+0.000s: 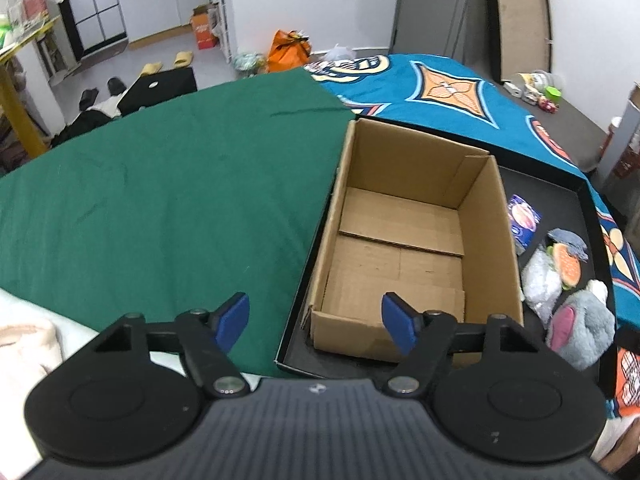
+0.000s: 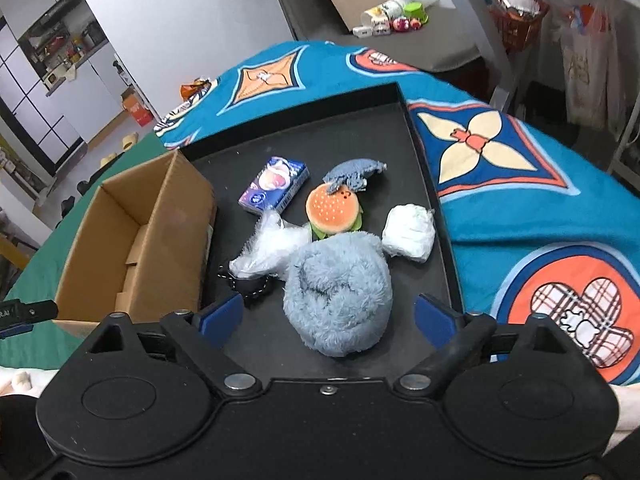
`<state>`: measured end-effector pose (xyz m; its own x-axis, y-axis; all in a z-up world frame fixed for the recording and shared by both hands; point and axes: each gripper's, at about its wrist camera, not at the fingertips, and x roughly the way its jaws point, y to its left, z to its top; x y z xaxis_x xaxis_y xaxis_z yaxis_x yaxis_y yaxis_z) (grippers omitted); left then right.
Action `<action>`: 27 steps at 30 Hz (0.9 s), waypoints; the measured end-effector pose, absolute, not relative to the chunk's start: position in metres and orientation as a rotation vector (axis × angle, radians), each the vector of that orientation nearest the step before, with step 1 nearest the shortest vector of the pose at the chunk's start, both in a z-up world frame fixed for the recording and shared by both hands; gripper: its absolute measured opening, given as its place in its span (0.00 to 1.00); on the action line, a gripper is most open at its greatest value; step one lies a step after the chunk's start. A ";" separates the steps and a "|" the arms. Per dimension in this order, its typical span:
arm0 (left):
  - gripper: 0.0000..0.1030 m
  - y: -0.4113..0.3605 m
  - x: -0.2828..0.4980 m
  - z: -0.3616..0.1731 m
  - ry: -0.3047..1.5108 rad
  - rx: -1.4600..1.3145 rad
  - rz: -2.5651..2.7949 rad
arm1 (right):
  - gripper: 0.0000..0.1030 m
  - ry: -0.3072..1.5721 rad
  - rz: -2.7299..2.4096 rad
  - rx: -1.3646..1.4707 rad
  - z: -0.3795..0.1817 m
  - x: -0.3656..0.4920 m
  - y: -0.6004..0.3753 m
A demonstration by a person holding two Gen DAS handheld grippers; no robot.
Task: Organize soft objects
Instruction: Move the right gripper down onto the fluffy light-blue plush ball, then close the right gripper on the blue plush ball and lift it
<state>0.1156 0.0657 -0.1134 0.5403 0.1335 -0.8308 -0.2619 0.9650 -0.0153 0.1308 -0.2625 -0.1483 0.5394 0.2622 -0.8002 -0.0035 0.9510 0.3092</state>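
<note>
Currently we hold the right gripper (image 2: 328, 316) spread, unclenched, above the grey plush toy (image 2: 338, 292); our left gripper (image 1: 316, 322), likewise released, faces the cardboard box (image 1: 404, 236).

Green cloth (image 1: 168, 184) at left, patterned blue blanket (image 2: 520, 208) right and far, slippers (image 1: 184, 58) on far floor, orange bag (image 1: 288, 50) beyond.

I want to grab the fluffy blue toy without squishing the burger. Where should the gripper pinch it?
Pinch the blue plush toy across its round near body, coming down from above on the near side. It bulges widest there, lined up with the open right gripper, while the plush burger touches only its far edge.
</note>
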 end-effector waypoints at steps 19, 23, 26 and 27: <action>0.56 0.065 0.154 -0.146 1.091 -0.114 0.323 | 0.96 1.099 0.142 0.319 -0.197 0.163 -0.250; 0.39 0.060 0.160 -0.156 1.126 -0.069 0.321 | 0.98 1.124 0.152 0.316 -0.205 0.168 -0.242; 0.23 0.061 0.162 -0.160 1.155 -0.070 0.313 | 0.98 1.124 0.141 0.272 -0.208 0.170 -0.238; 0.21 0.061 0.163 -0.160 1.159 -0.070 0.308 | 0.98 1.123 0.134 0.260 -0.208 0.170 -0.238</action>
<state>0.1629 0.0605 -0.1604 0.3630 0.2032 -0.9094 -0.2753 0.9558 0.1037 0.1701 -0.2382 -0.2082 0.4289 0.2362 -0.8719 0.0245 0.9618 0.2726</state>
